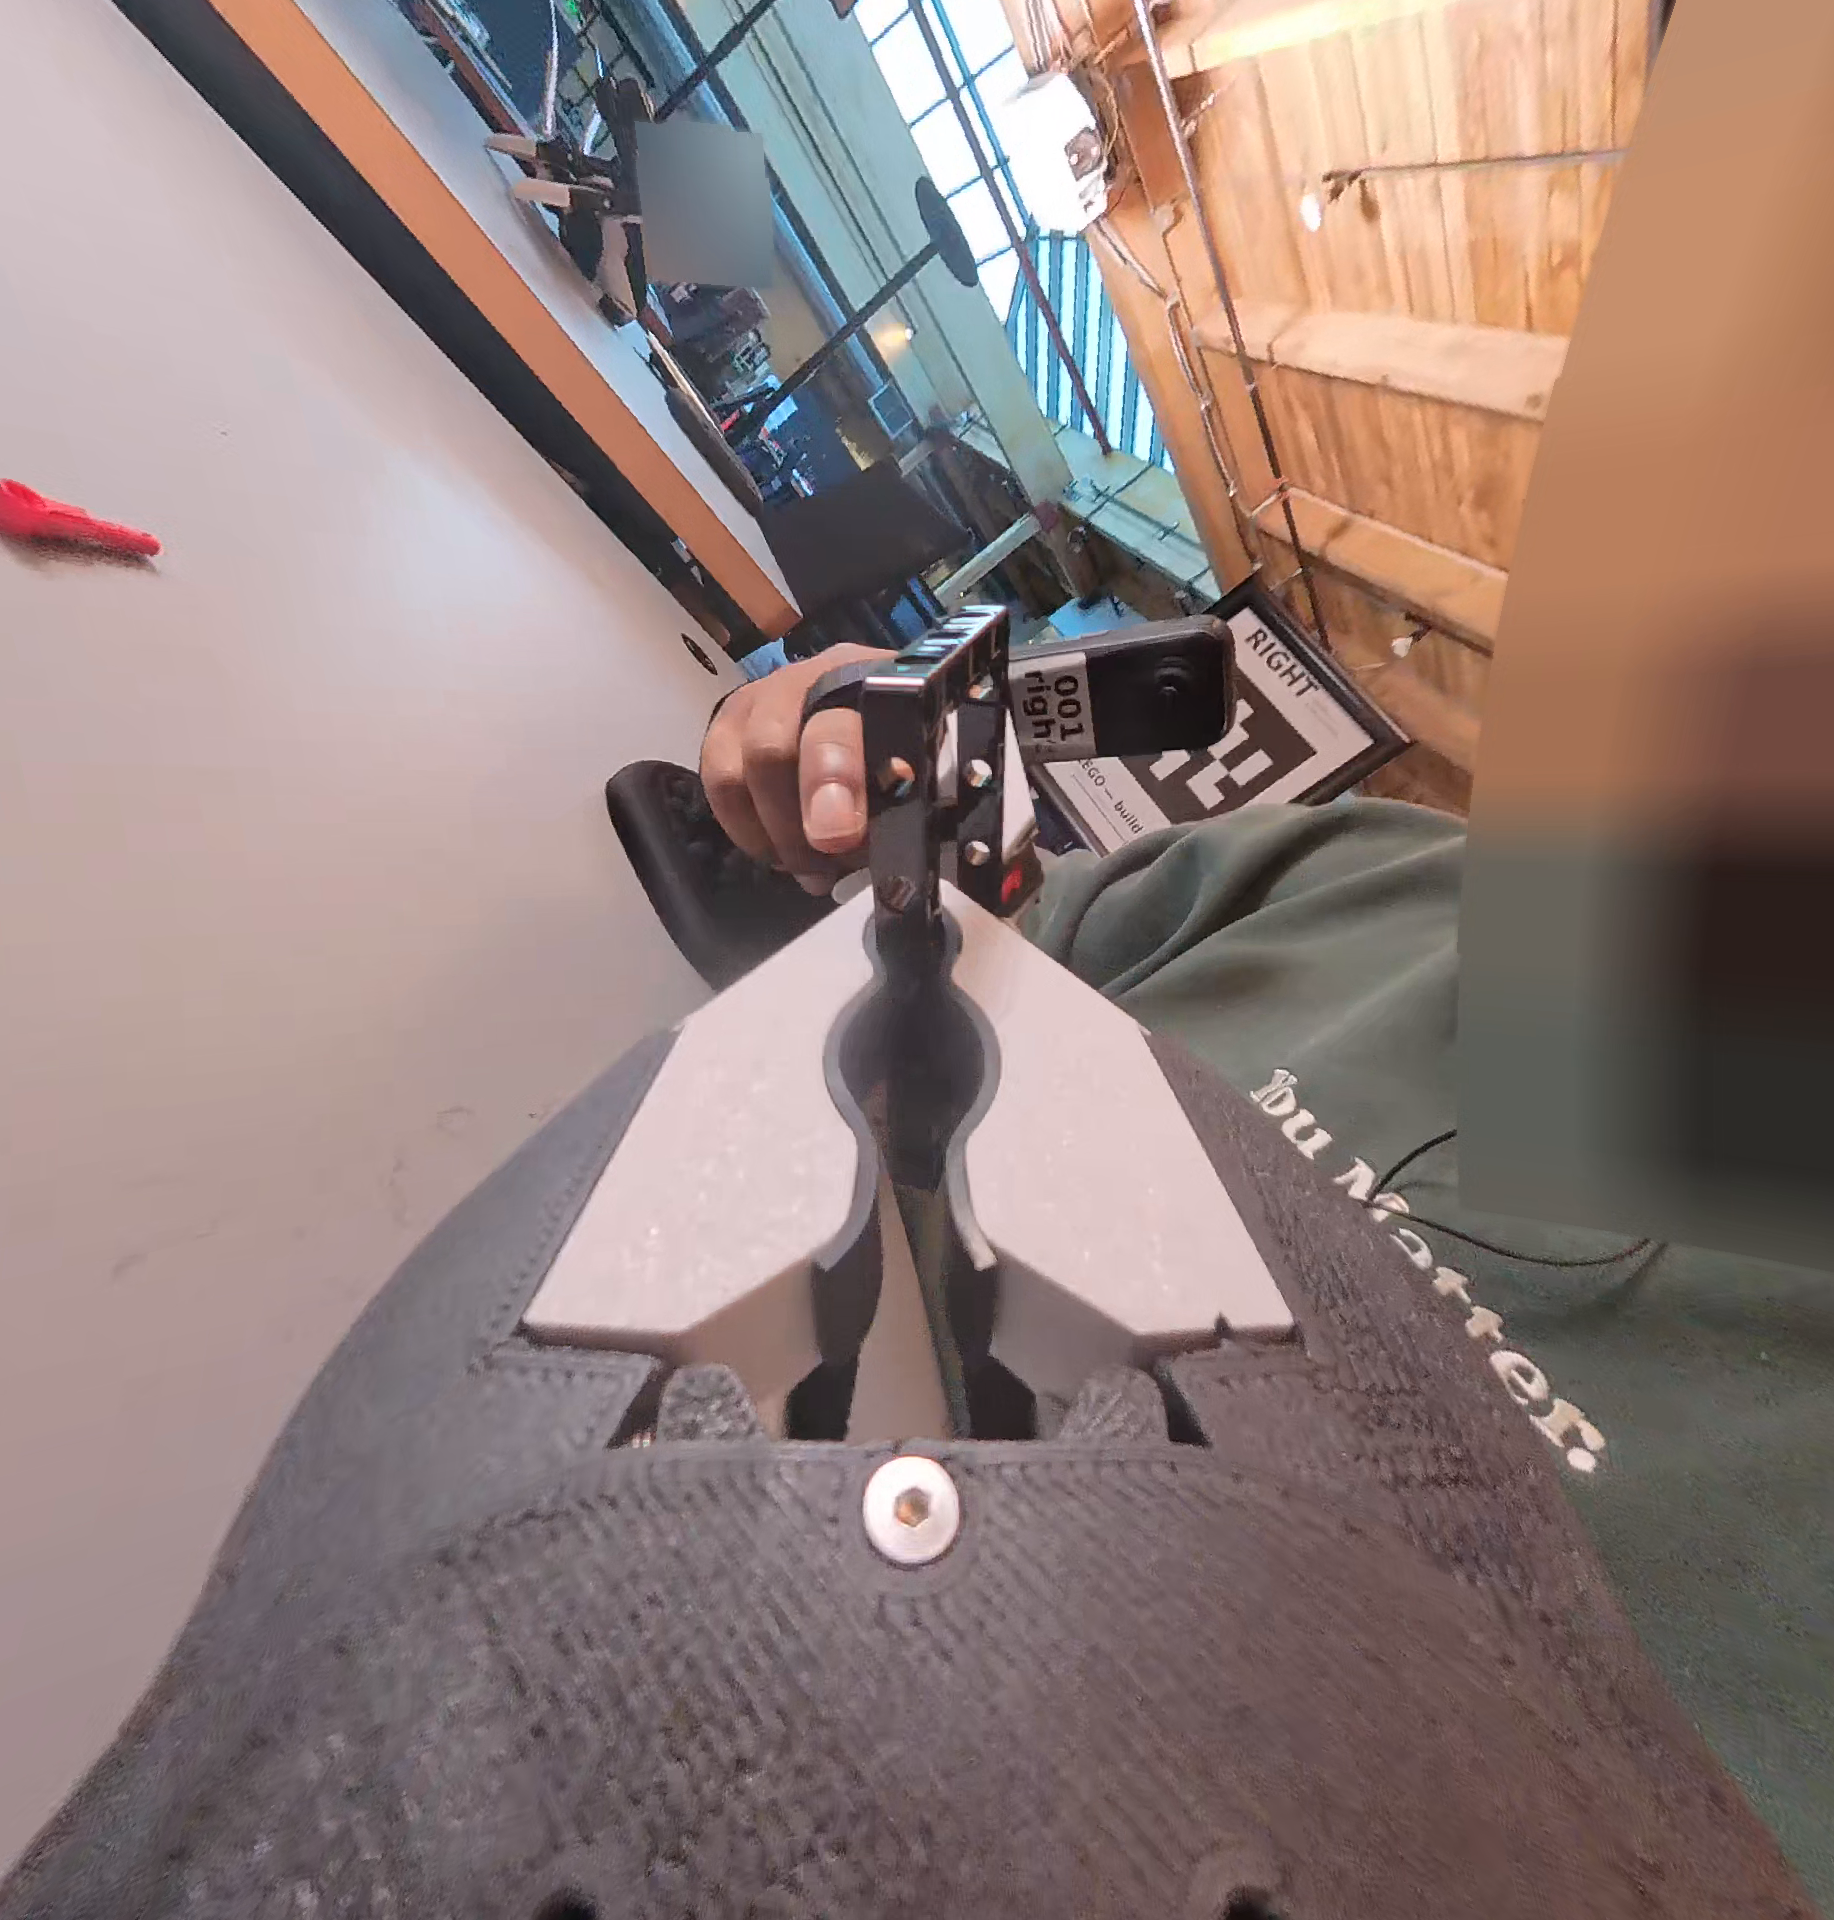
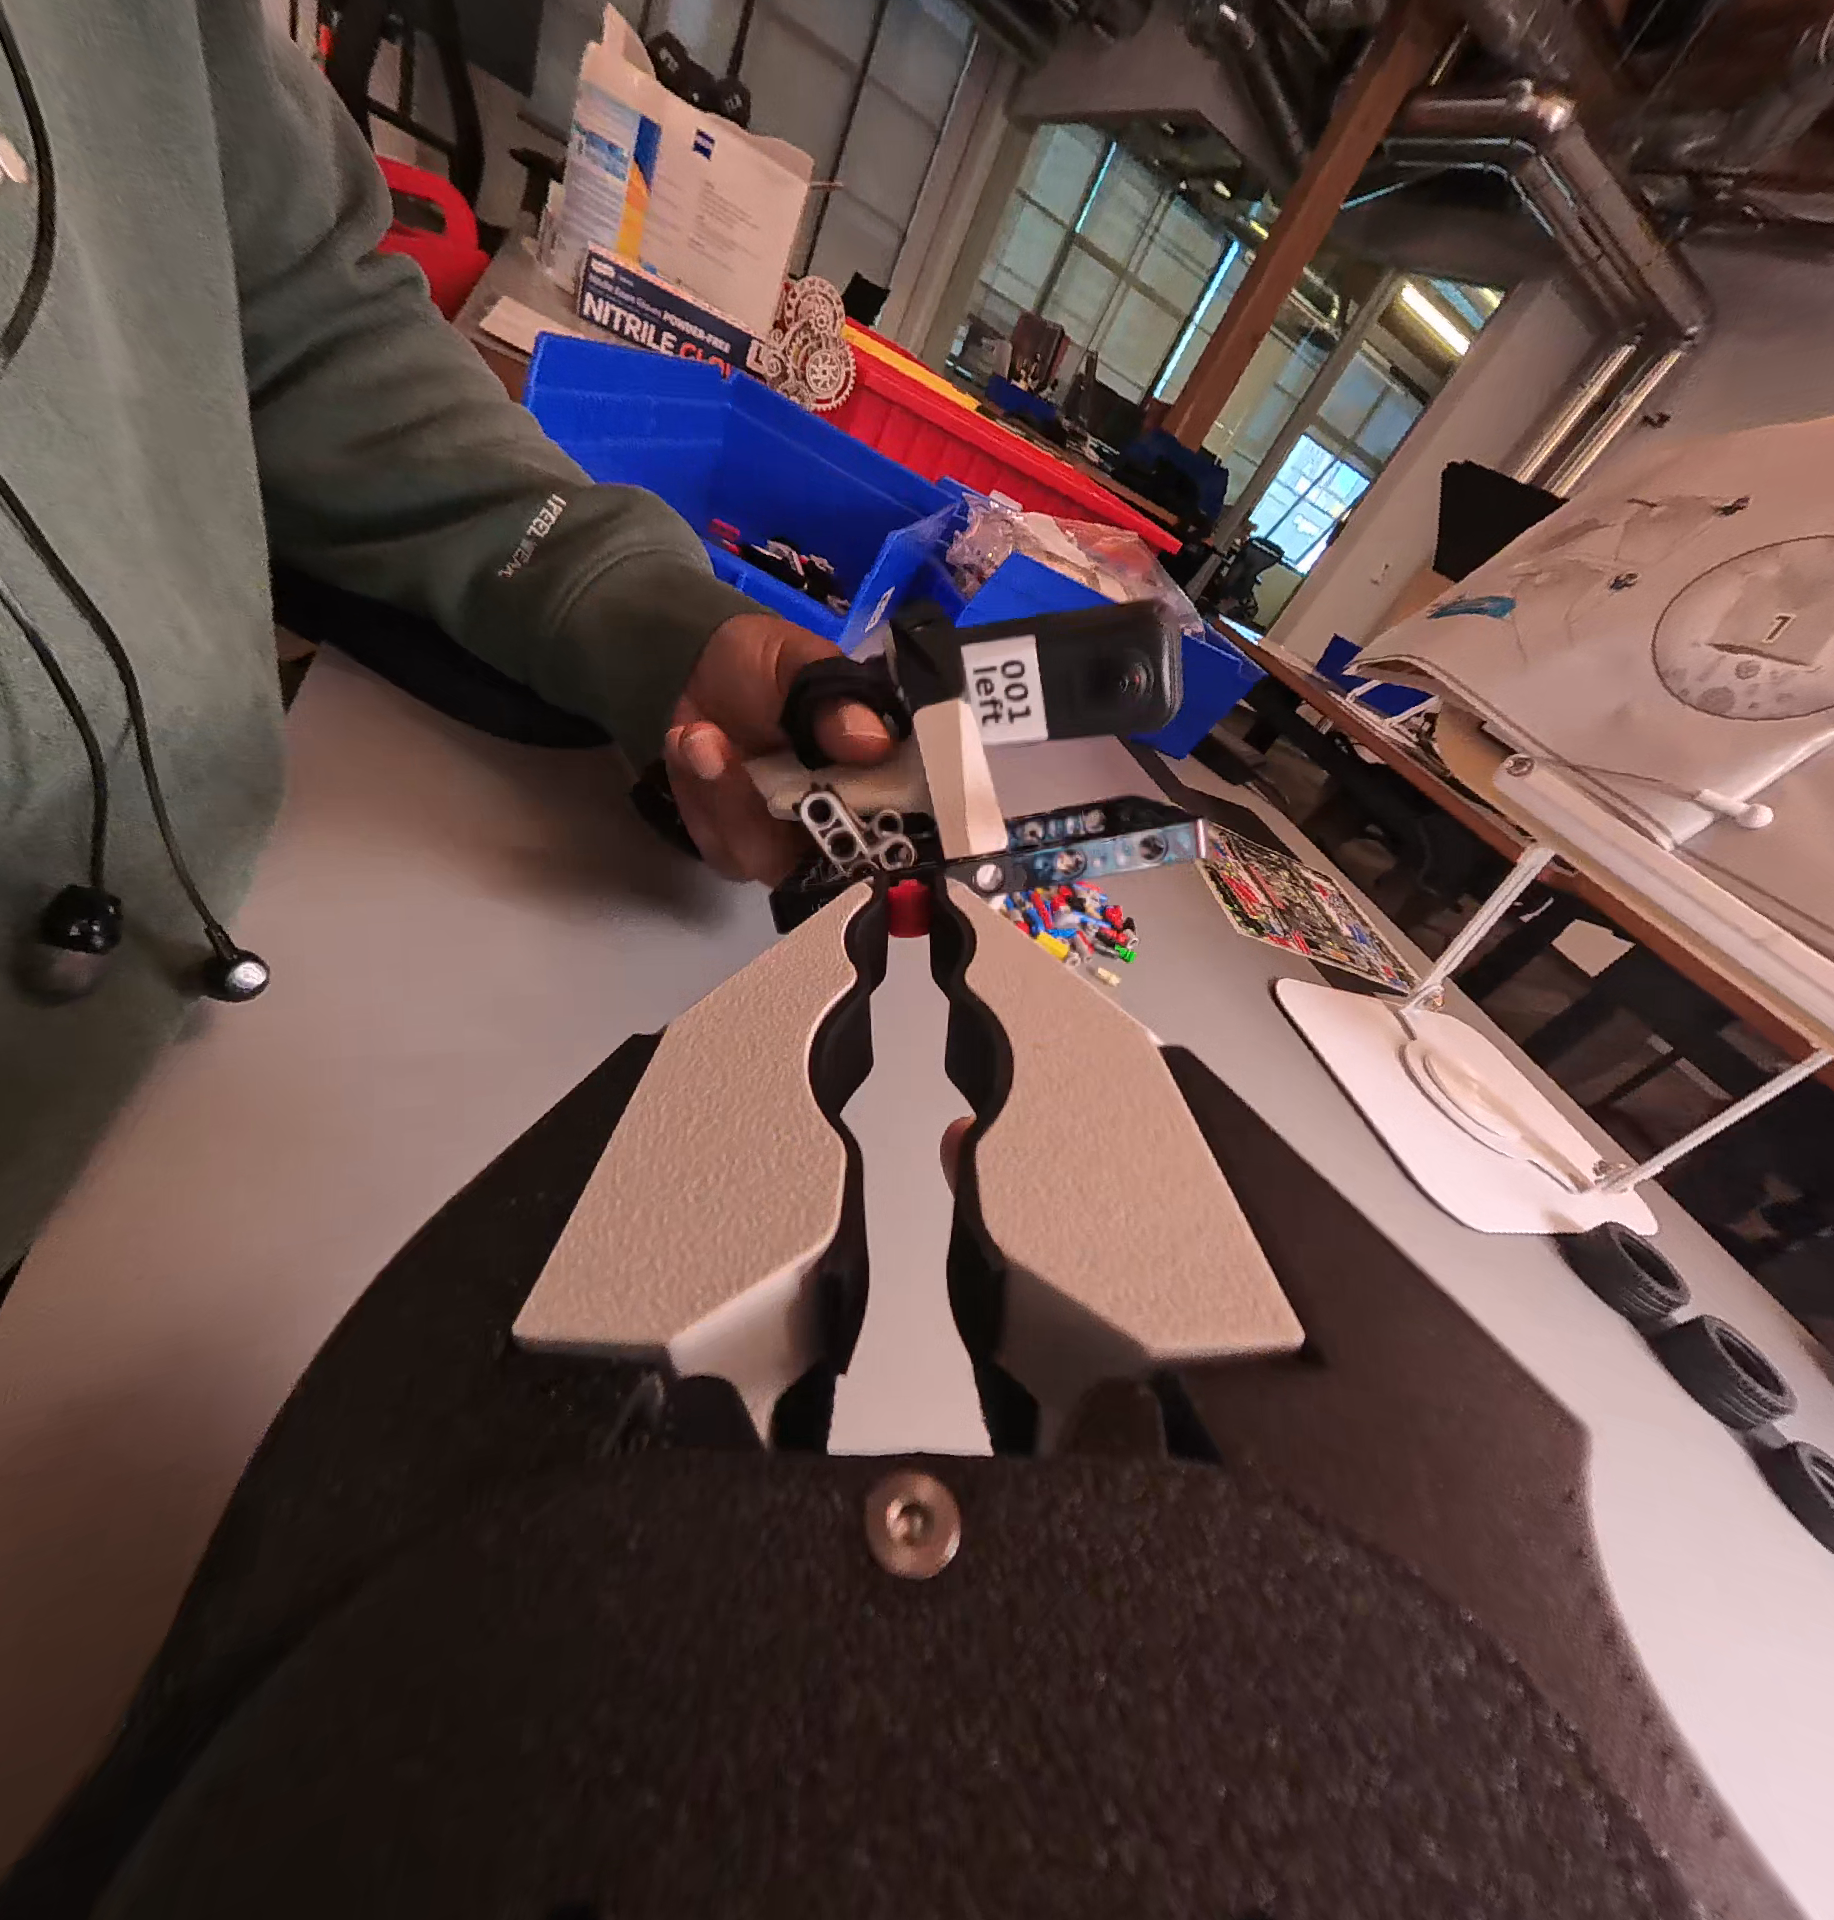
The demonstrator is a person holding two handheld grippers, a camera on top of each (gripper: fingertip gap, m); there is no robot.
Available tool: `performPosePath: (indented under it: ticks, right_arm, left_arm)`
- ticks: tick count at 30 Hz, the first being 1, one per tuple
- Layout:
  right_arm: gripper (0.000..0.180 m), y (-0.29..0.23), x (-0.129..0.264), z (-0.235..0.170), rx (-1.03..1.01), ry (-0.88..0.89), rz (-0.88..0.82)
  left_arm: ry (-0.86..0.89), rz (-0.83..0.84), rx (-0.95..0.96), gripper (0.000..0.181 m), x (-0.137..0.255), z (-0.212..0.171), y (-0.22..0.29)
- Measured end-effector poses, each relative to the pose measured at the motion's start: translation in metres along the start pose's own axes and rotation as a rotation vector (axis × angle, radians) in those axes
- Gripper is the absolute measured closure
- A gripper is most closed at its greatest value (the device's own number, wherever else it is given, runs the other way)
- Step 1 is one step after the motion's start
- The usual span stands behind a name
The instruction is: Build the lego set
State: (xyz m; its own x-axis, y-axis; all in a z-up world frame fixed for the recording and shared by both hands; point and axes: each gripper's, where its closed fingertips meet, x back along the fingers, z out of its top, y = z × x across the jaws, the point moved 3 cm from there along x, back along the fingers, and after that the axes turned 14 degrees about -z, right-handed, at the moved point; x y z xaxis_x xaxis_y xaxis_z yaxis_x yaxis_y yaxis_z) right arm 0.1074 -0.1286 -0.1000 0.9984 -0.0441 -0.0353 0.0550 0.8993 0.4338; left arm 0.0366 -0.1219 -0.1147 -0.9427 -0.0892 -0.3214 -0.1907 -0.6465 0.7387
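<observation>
Jaws of the left gripper [image 1: 908, 935] are drawn together in the left wrist view, clamped on a black lego frame [image 1: 934, 769] of studded beams that rises from the tips. A thumb of the person's hand [image 1: 778, 769] presses the frame's side. Behind the frame hangs the other gripper's camera [image 1: 1131, 691], which bears a white sticker with printing, and past it leans a framed marker card [image 1: 1256, 727] that also carries writing. A small red part [image 1: 66, 525] lies alone on the pale table [image 1: 269, 831], well apart from the frame. A green sweatshirt [image 1: 1308, 987] with pale lettering fills the right side.

In the right wrist view, the right gripper [image 2: 902, 920] has its jaws nearly together, pinched on a small red lego pin [image 2: 902, 923] at the very tips. The pin sits just against the black beam assembly [image 2: 1079, 842] that the left gripper holds out over the table. Grey lego connectors [image 2: 851, 831] poke from that assembly near the person's hand [image 2: 747, 748]. Loose small parts [image 2: 1069, 920] make a coloured heap on the table beyond, beside a printed sticker sheet [image 2: 1297, 909]. Black tyres [image 2: 1713, 1371] line the table's right edge. Blue bins [image 2: 705, 447] stand behind, with a lettered glove box [image 2: 664, 312] above them, and an open instruction booklet [image 2: 1671, 623] rests on a stand.
</observation>
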Motion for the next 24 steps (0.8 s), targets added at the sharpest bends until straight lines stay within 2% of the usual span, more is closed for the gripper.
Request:
performPosePath:
  ticks: [5,11,16,20,24]
  right_arm:
    - [0.174,0.003,0.001,0.001,-0.06,0.015,0.008]
    - [0.174,0.009,0.003,0.002,-0.282,0.008,0.045]
    - [0.174,0.011,0.004,-0.001,-0.349,-0.002,0.078]
    - [0.174,0.011,0.006,-0.002,-0.35,-0.003,0.091]
    - [0.174,0.009,0.01,-0.001,-0.253,0.015,0.099]
  left_arm:
    - [-0.009,-0.004,-0.019,0.181,-0.001,0.001,0.007]
    - [-0.014,-0.004,-0.051,0.181,-0.004,0.003,0.013]
    - [-0.031,0.003,-0.051,0.181,-0.005,0.001,0.012]
    - [-0.049,0.003,-0.062,0.181,-0.007,0.0,0.014]
    - [-0.066,-0.008,-0.055,0.181,-0.009,-0.004,0.014]
